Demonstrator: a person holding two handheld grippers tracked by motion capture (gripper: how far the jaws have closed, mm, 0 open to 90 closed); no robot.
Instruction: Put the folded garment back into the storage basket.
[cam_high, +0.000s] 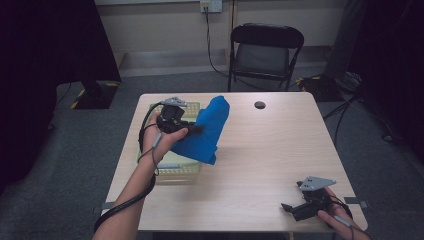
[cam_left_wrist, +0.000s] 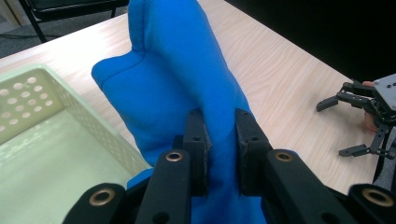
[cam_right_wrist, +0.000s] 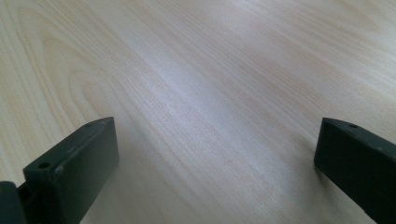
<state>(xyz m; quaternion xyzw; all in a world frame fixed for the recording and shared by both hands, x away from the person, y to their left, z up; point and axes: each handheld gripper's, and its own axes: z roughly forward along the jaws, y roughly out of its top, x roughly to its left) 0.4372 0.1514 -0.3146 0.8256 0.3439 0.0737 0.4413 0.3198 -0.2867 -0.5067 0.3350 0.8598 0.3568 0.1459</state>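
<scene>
A blue cloth (cam_high: 207, 131) hangs lifted above the right edge of a pale green perforated basket (cam_high: 172, 170) on the left of the wooden table (cam_high: 260, 150). My left gripper (cam_high: 196, 129) is shut on the cloth; in the left gripper view both black pads pinch a fold of the blue cloth (cam_left_wrist: 177, 84), with the basket (cam_left_wrist: 42, 107) below at the left. My right gripper (cam_high: 289, 207) rests low at the table's front right corner, jaws wide apart. In the right gripper view the right gripper (cam_right_wrist: 215, 154) has nothing but bare table between its pads. The left gripper view also catches the right gripper (cam_left_wrist: 345, 126) farther off.
A small dark round hole (cam_high: 259, 105) marks the table's far middle. A black folding chair (cam_high: 265, 50) stands behind the table, with cables on the floor at the right. Bare wood lies between the basket and the right gripper.
</scene>
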